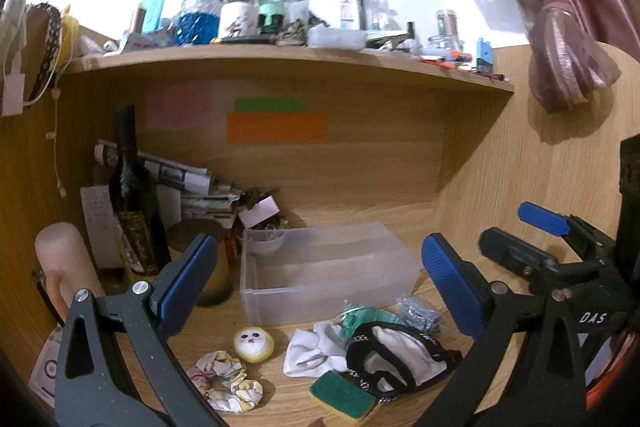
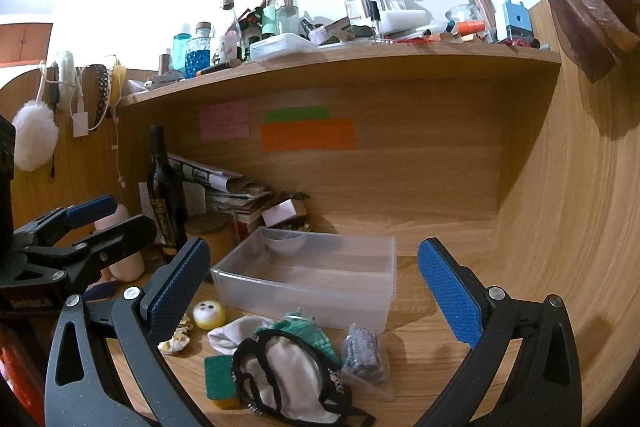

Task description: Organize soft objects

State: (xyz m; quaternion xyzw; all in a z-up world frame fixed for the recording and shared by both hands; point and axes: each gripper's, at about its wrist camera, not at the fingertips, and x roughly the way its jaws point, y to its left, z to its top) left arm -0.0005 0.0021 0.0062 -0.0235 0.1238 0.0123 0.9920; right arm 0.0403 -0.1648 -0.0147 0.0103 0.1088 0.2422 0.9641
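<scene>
A clear plastic bin [image 1: 400, 277] [image 2: 360, 311] stands on the wooden desk. In front of it lie soft things: a floral scrunchie [image 1: 226, 381] [image 2: 176, 341], a yellow-white round puff [image 1: 254, 343] [image 2: 208, 314], a white cloth [image 1: 310, 349] [image 2: 232, 335], a white pouch with black trim [image 1: 396, 357] [image 2: 288, 375], a green-yellow sponge [image 1: 343, 395] [image 2: 219, 377], a teal knit piece [image 1: 366, 319] [image 2: 310, 333] and a bagged grey scrubber [image 1: 420, 313] [image 2: 364, 349]. My left gripper [image 1: 316, 287] is open above them. My right gripper [image 2: 316, 291] is open too; it also shows in the left wrist view [image 1: 520, 231].
A dark wine bottle [image 1: 134, 203] [image 2: 164, 187], a pale mug [image 1: 64, 267], a brown jar [image 2: 210, 235] and stacked papers [image 1: 200, 195] crowd the desk's back left. A small white bowl [image 1: 266, 245] sits behind the bin. A cluttered shelf [image 1: 280, 57] runs overhead. A pink curtain [image 1: 560, 27] hangs right.
</scene>
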